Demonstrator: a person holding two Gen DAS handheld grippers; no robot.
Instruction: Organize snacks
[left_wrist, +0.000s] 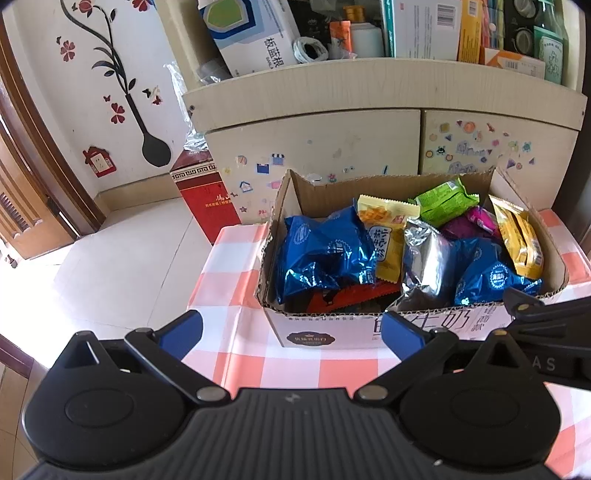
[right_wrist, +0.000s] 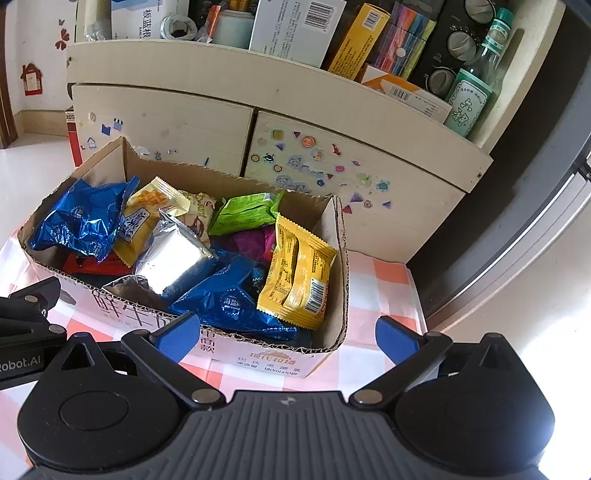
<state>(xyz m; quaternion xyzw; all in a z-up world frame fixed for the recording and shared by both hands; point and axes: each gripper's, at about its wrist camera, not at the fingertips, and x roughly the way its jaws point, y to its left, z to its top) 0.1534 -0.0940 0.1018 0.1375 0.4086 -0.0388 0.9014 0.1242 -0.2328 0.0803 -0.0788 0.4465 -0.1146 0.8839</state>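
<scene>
An open cardboard box (left_wrist: 317, 332) (right_wrist: 332, 236) stands on a pink-and-white checked tablecloth (left_wrist: 236, 258) (right_wrist: 380, 291). It holds several snack packets: blue foil ones (left_wrist: 325, 254) (right_wrist: 81, 221), a silver foil one (left_wrist: 428, 258) (right_wrist: 170, 258), yellow ones (left_wrist: 521, 236) (right_wrist: 295, 284), a green one (left_wrist: 443, 199) (right_wrist: 247, 212) and a purple one (right_wrist: 255, 242). My left gripper (left_wrist: 291, 336) is open and empty, in front of the box's near wall. My right gripper (right_wrist: 288, 338) is open and empty at the box's near right corner.
A beige cabinet (left_wrist: 369, 147) (right_wrist: 332, 173) with stickers stands right behind the table, its shelf packed with boxes and bottles. A red carton (left_wrist: 205, 195) stands on the tiled floor to the left. The right gripper's body (left_wrist: 546, 317) shows beside the box.
</scene>
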